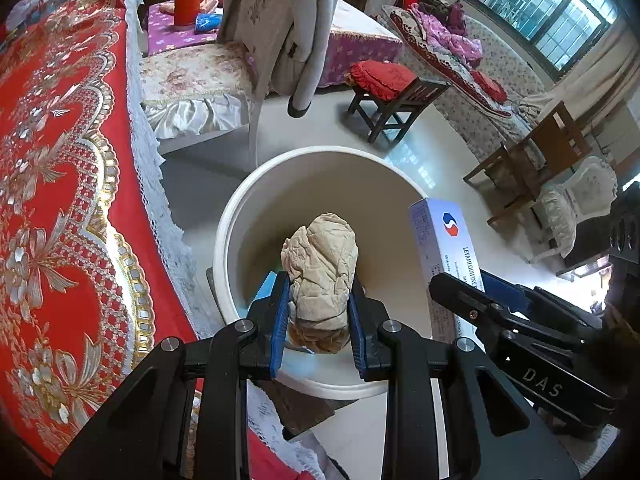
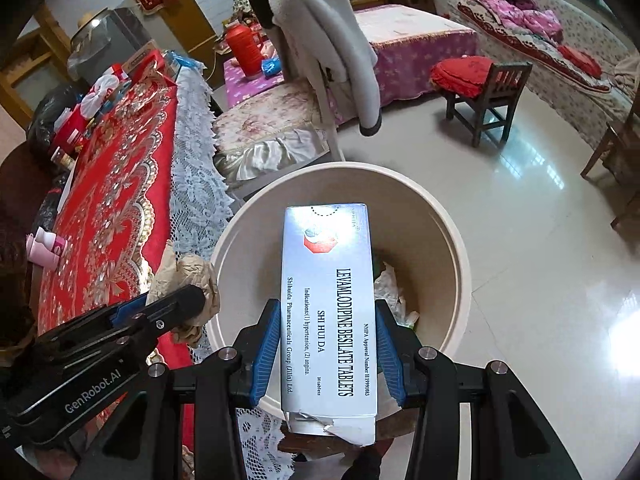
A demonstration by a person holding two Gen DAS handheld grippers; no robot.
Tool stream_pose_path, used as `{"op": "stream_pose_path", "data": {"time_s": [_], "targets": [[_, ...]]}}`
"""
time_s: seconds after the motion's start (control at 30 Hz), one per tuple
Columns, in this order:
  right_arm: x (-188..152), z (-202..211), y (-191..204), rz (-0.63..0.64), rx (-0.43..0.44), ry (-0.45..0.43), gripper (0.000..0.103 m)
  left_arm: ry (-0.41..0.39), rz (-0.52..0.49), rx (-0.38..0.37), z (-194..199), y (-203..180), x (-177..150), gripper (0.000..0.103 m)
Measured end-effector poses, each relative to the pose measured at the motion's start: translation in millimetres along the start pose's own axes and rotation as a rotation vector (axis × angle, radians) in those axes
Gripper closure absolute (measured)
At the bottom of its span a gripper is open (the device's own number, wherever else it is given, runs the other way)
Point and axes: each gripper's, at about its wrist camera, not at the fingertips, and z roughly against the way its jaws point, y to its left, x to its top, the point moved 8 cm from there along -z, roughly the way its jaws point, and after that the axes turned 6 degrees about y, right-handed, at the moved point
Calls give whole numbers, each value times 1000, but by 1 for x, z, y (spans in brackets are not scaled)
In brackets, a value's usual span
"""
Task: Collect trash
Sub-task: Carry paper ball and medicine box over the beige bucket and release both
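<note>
Both pieces of trash are held over the round white bin [image 1: 224, 248] and neither is let go yet, so the drop is what remains for this pair. Some crumpled white scraps [image 2: 390, 288] already lie at the bottom of the bin, which suggests part of the collecting is done. Small pink bottles [image 2: 44, 246] stand on the red embroidered tablecloth [image 1: 60, 200] beside the bin; whether they count as trash I cannot tell.

The left gripper [image 1: 318, 312] is clamped narrow on a crumpled beige paper wad [image 1: 320, 264], which hangs above the bin's mouth near the rim on the table side. The wad is creased, soft-looking and darker at its lower end.

The right gripper [image 2: 326, 344] is closed on a white Levamlodipine Besylate tablet box [image 2: 328, 304], poised over the middle of the bin's opening. The box is long and flat, with a red and blue logo, and its near end flap is torn open
</note>
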Motion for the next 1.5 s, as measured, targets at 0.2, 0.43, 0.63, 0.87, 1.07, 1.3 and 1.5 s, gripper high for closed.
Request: {"op": "stream_pose_path", "data": {"time_s": [0.2, 0.43, 0.63, 0.87, 1.07, 1.3, 1.5], "targets": [[1, -4, -3, -1, 1, 8, 59, 10, 5, 5, -5, 3, 1, 79], [4, -9, -3, 4, 7, 17, 59, 9, 14, 11, -9, 0, 5, 78], [6, -12, -3, 8, 6, 23, 59, 6, 26, 11, -12, 2, 8, 78], [8, -13, -7, 3, 6, 26, 59, -3, 40, 15, -11, 5, 8, 78], [12, -13, -9, -13, 1, 22, 59, -10, 35, -13, -9, 2, 8, 72], [14, -10, -13, -38, -6, 13, 47, -22, 43, -59, -5, 1, 9, 49], [9, -6, -12, -33, -6, 9, 47, -61, 40, -22, 5, 7, 9, 48]]}}
